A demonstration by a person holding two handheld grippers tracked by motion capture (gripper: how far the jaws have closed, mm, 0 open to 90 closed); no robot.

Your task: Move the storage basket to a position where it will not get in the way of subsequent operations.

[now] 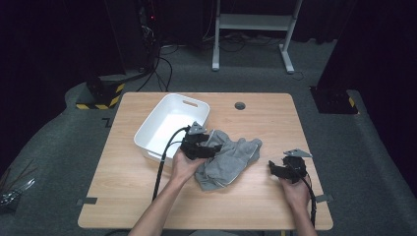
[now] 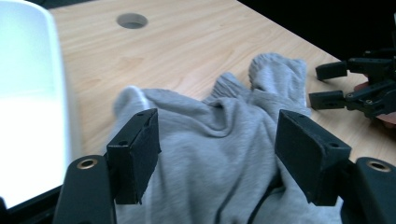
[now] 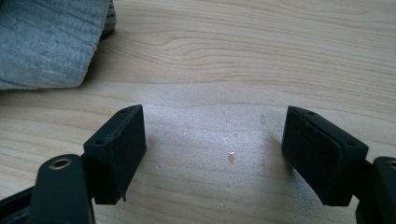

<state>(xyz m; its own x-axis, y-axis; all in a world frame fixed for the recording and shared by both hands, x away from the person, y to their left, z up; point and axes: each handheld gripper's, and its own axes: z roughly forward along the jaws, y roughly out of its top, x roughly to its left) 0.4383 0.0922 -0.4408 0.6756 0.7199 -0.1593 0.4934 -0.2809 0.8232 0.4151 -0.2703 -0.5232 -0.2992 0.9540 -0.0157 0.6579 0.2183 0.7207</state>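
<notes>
A crumpled grey garment lies in the middle of the wooden table. My left gripper hovers over the garment's left end, right beside a white bin. In the left gripper view the grey garment spreads under and between the two wide-apart pads, which do not pinch it; my left gripper is open. My right gripper rests to the garment's right and points at it. It stands open over bare wood, with a garment edge at the upper left.
The white bin is empty and sits at the table's back left. A round cable hole lies behind the garment. My right gripper shows far off in the left gripper view. Metal stand legs rise from the floor beyond the table.
</notes>
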